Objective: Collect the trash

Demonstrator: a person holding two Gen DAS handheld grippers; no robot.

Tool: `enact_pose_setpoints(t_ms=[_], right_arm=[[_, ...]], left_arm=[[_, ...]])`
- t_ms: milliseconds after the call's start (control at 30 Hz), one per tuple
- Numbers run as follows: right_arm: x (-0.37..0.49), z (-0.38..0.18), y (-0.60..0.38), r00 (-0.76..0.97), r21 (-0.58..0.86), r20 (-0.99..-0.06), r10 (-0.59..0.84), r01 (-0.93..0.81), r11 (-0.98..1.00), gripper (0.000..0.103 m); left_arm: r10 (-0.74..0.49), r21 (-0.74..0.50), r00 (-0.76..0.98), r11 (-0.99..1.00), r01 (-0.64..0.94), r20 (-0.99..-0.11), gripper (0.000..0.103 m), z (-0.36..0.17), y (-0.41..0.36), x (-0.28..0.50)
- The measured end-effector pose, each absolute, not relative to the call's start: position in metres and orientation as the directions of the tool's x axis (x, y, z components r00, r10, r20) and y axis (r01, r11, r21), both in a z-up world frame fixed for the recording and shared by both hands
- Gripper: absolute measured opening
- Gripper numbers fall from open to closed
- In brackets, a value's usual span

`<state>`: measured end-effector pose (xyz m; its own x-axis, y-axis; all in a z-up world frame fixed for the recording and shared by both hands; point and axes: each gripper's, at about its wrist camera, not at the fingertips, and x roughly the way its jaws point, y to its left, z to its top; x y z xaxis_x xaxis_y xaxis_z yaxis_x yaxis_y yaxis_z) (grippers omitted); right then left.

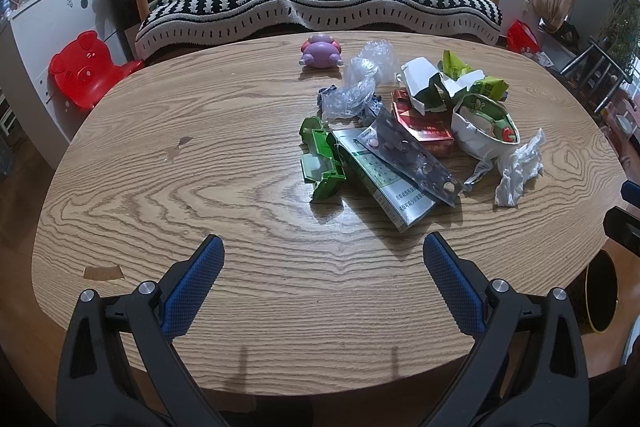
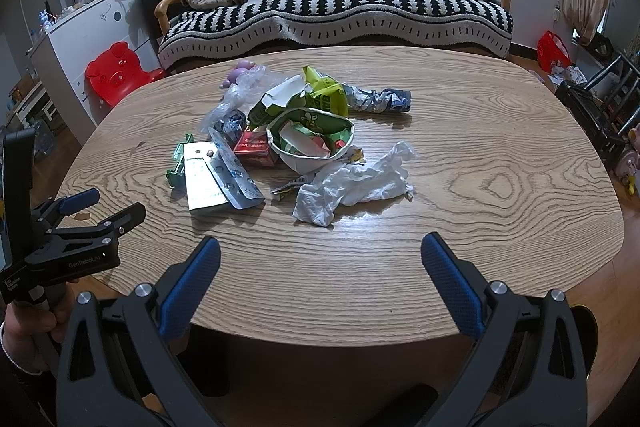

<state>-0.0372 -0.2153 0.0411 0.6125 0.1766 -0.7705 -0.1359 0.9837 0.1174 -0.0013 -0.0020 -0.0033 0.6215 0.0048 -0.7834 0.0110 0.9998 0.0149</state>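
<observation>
A heap of trash sat on the oval wooden table (image 1: 160, 163), ahead of both tools and touched by neither. The right gripper (image 2: 320, 251) hung released, jaws spread wide, above the near table edge — the crumpled white tissue (image 2: 356, 183) lay straight ahead, nearest piece to it, its length running left to right. The left gripper (image 1: 323, 251), equally spread and empty, had the pile ahead and to its right, the grey-green carton (image 1: 380, 179) closest. The right hand seemed better placed for the tissue.
</observation>
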Motion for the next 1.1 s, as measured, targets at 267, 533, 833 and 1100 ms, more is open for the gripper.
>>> enact_pose_setpoints(t_ms=[267,533,833,1100], right_arm=[[-0.037,0.04,-0.216,0.613,0.116,-0.771,0.175,-0.134,0.984,0.097],[-0.025,0.032,-0.216,0.592,0.097,-0.792,0.148,-0.117,0.988,0.097],[0.022,-0.002,-0.226,0.534,0.077,-0.839,0.107,-0.079,0.994,0.097],[0.078,-0.035,-0.225,0.486,0.075,-0.869,0.09,-0.05,0.996,0.091]], left_arm=[[-0.005,0.002,0.614,1.0,0.011,-0.789,0.097,-0.01,0.0,0.0],[0.063,0.071,0.578,0.997,-0.009,-0.814,0.097,-0.028,0.011,0.024],[0.028,0.076,0.515,0.994,0.073,-0.857,0.097,-0.069,0.001,0.071],[-0.014,0.037,0.546,0.996,0.082,-0.837,0.087,-0.069,0.008,0.091]])
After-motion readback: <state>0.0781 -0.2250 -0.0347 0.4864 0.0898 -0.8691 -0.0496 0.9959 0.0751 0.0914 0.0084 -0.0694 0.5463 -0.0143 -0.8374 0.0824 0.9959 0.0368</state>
